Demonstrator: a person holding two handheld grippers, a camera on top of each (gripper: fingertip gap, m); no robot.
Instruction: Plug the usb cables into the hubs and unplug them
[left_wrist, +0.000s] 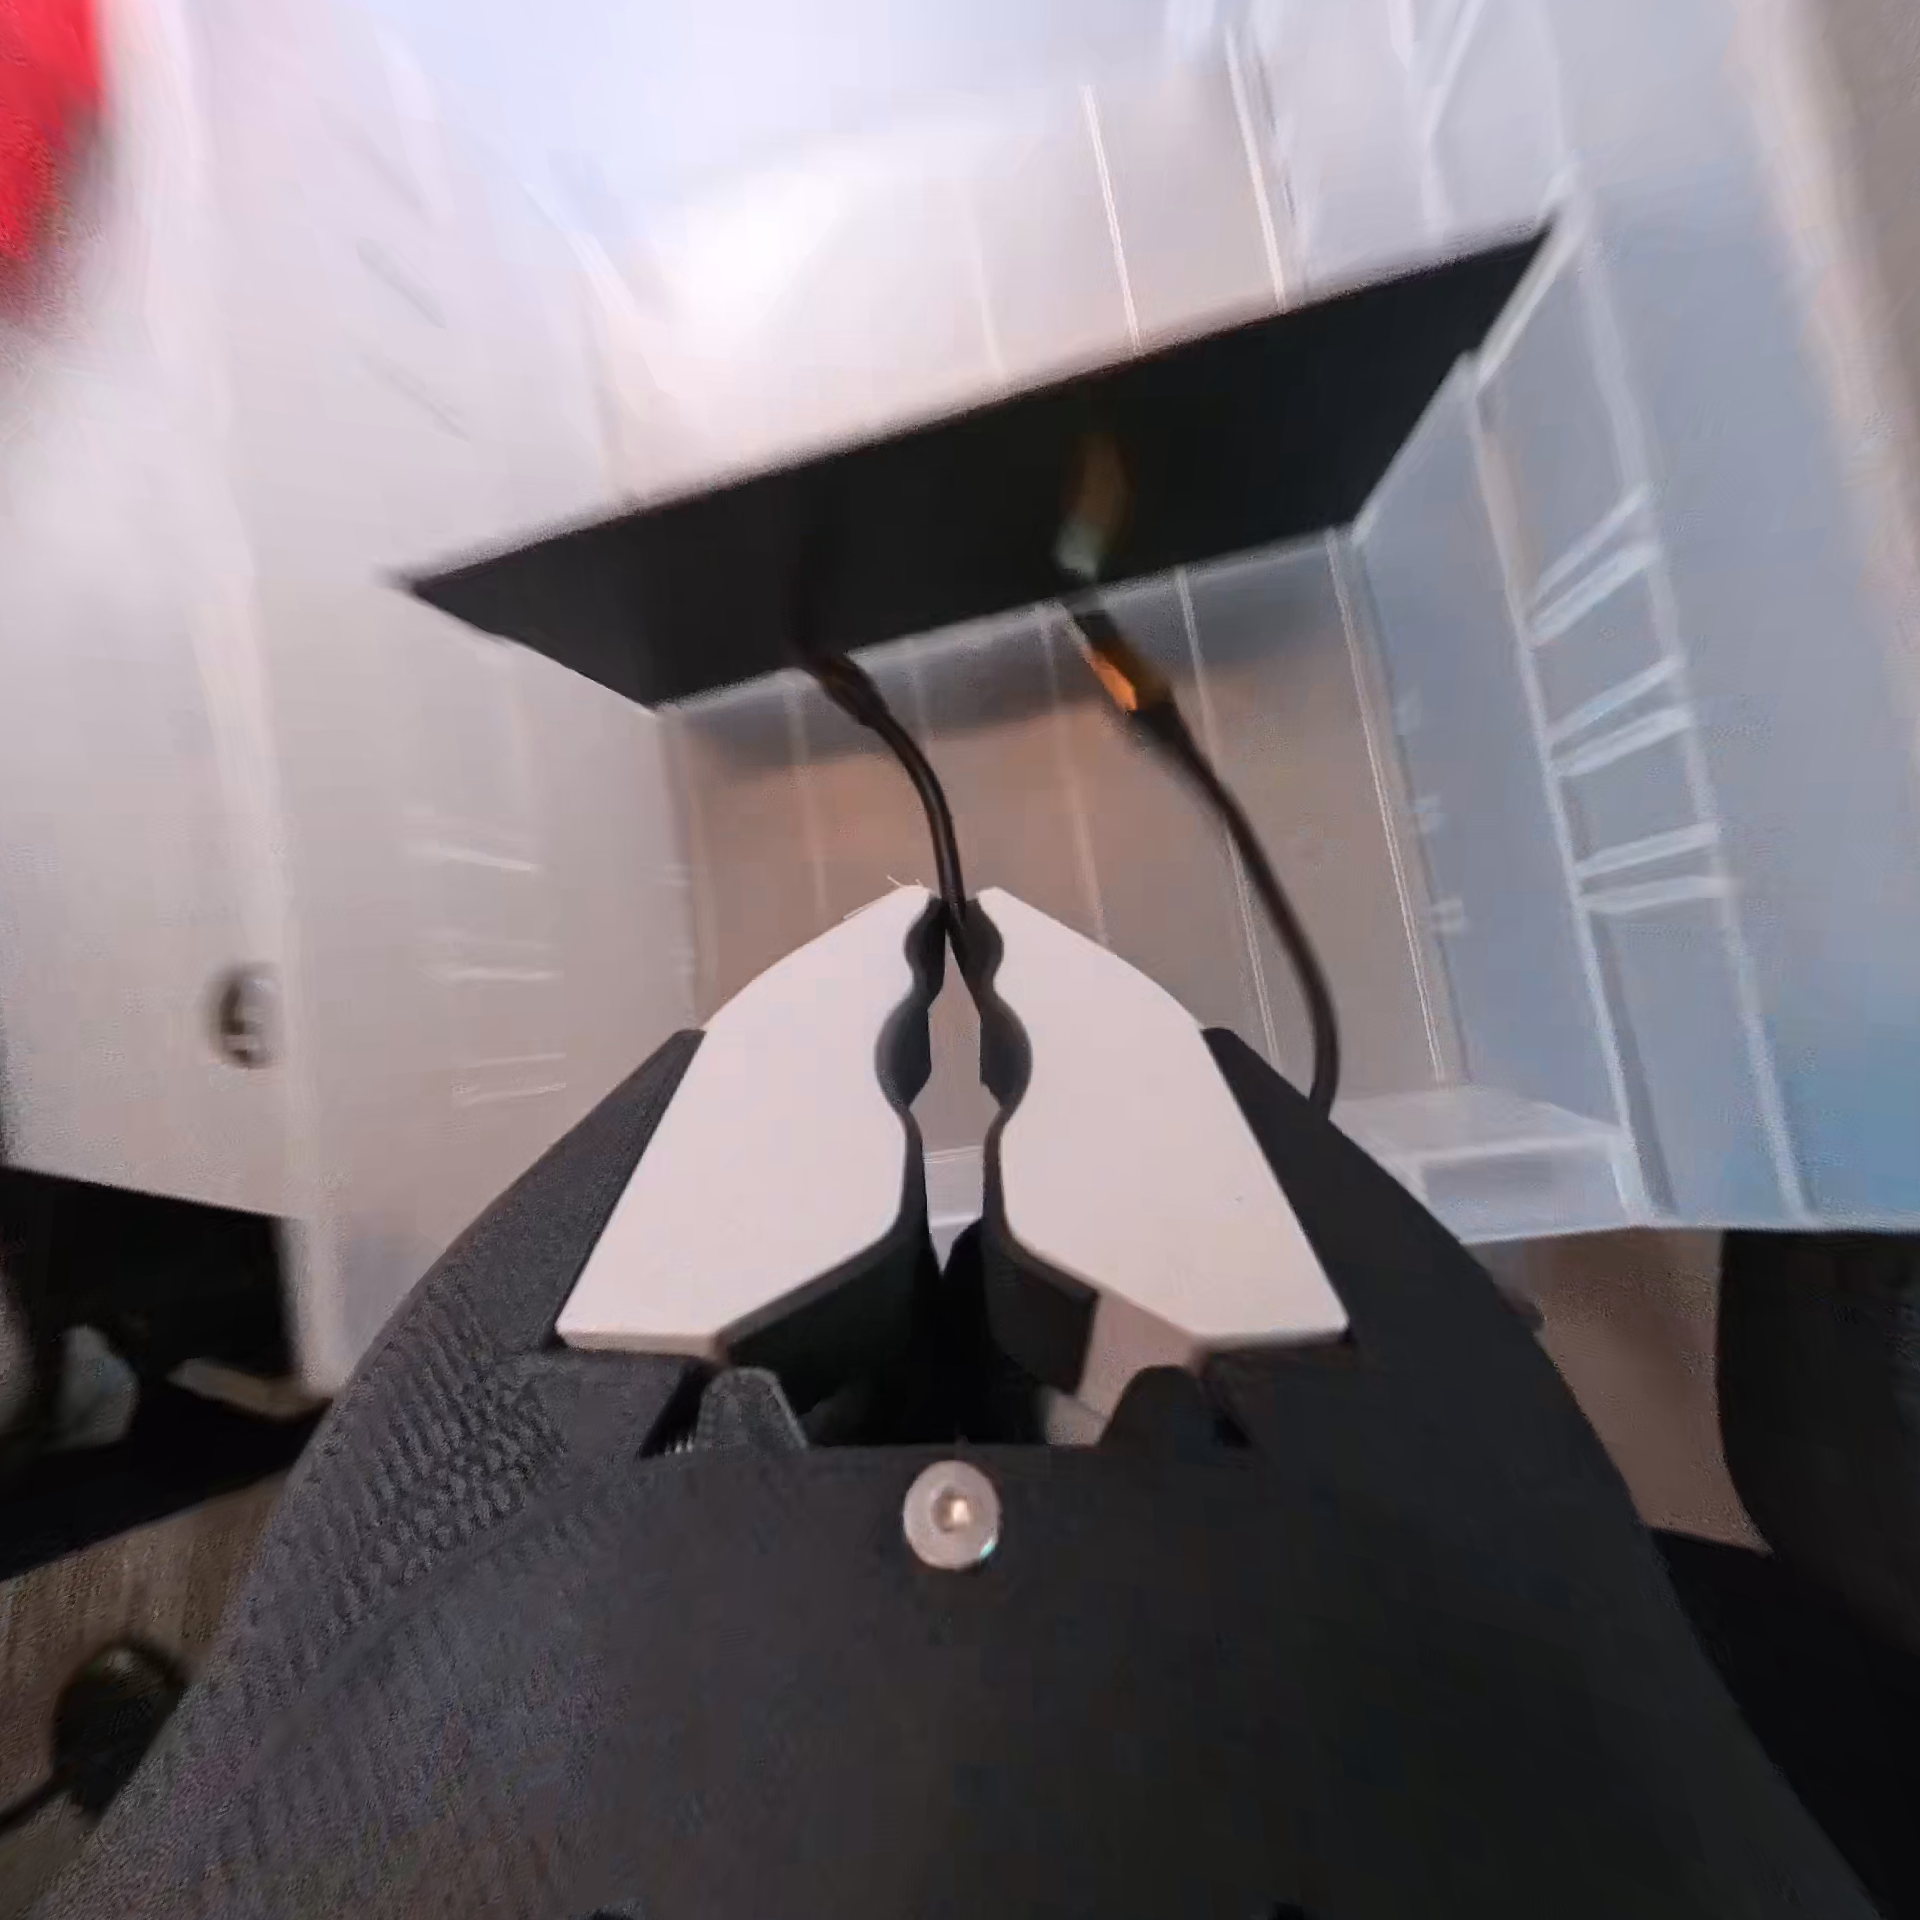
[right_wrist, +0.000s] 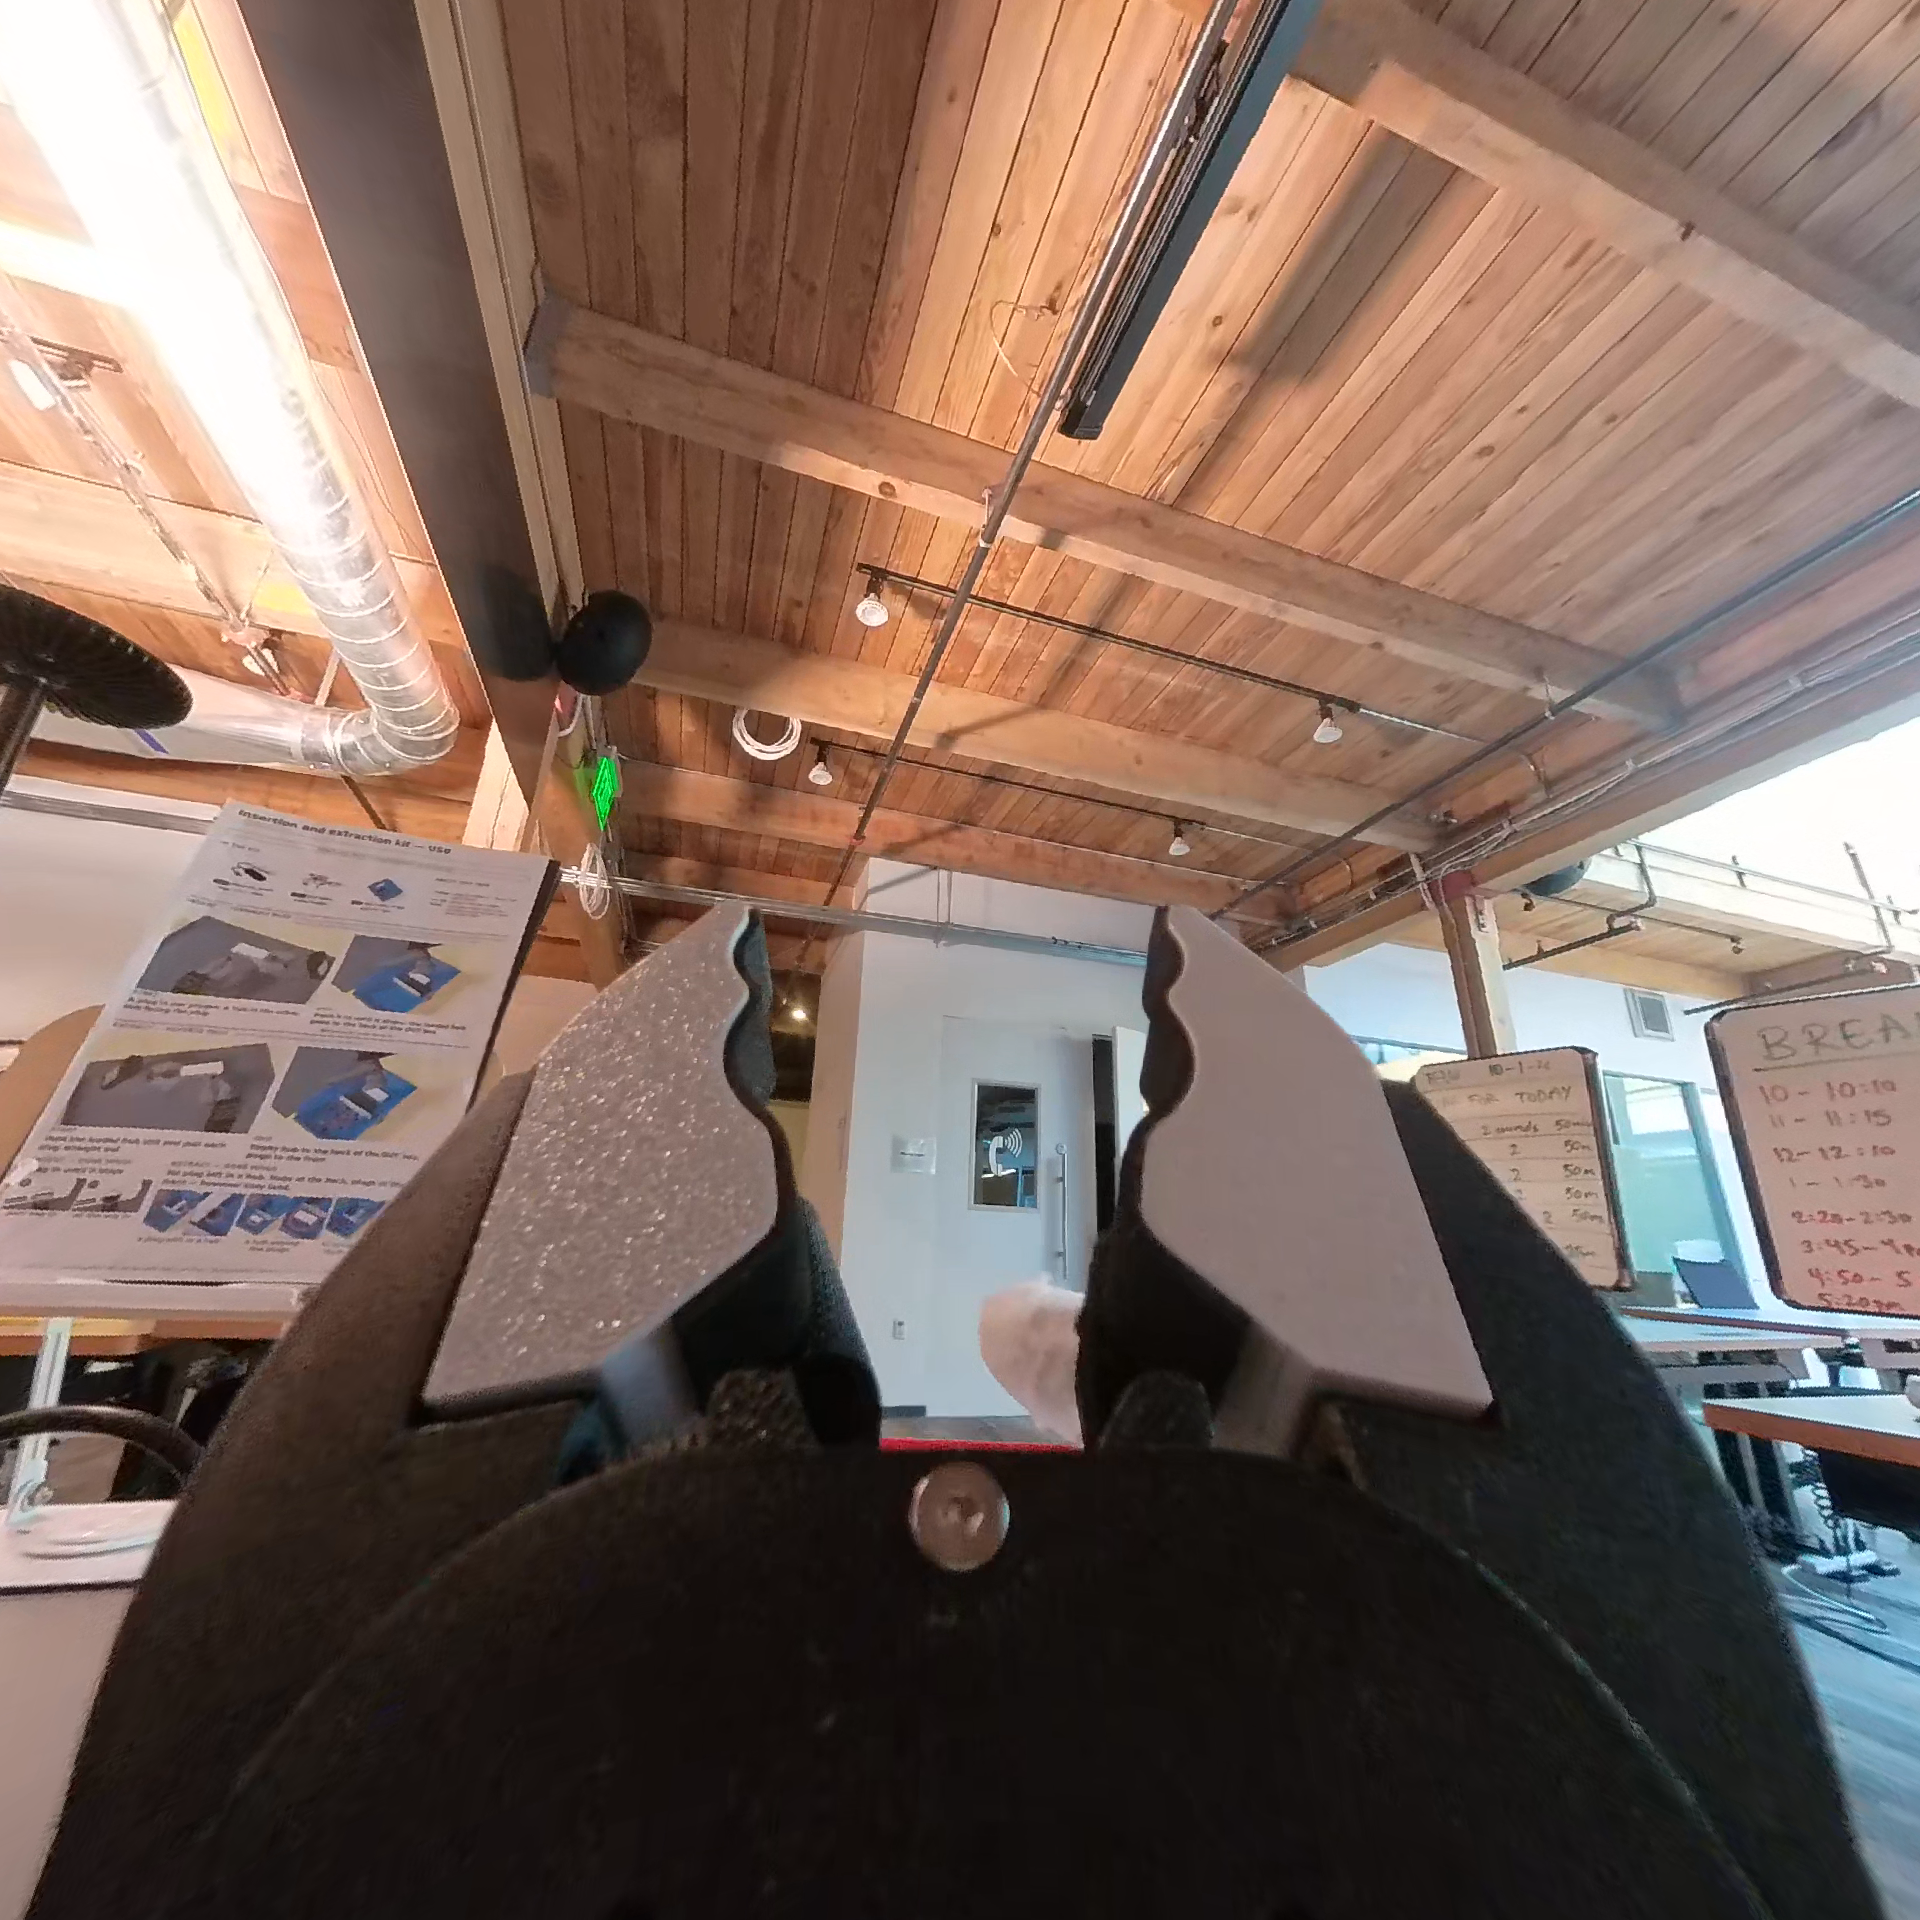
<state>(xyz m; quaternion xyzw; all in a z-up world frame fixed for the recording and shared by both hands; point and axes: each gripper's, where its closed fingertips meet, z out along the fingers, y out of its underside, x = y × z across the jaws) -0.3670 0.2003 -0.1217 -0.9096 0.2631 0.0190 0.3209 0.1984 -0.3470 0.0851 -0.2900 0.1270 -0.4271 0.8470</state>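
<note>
Left gripper (left_wrist: 954, 909) clenched on black cable (left_wrist: 928, 790); hub (left_wrist: 935, 520) straight ahead, far. Right gripper (right_wrist: 954, 935) released, aimed ceilingward.

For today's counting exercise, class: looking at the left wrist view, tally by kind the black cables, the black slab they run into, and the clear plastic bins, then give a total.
Black cables: 2, one pinched in the left tool, one hanging free
Black slab: 1
Clear plastic bins: 1
Total: 4
</note>
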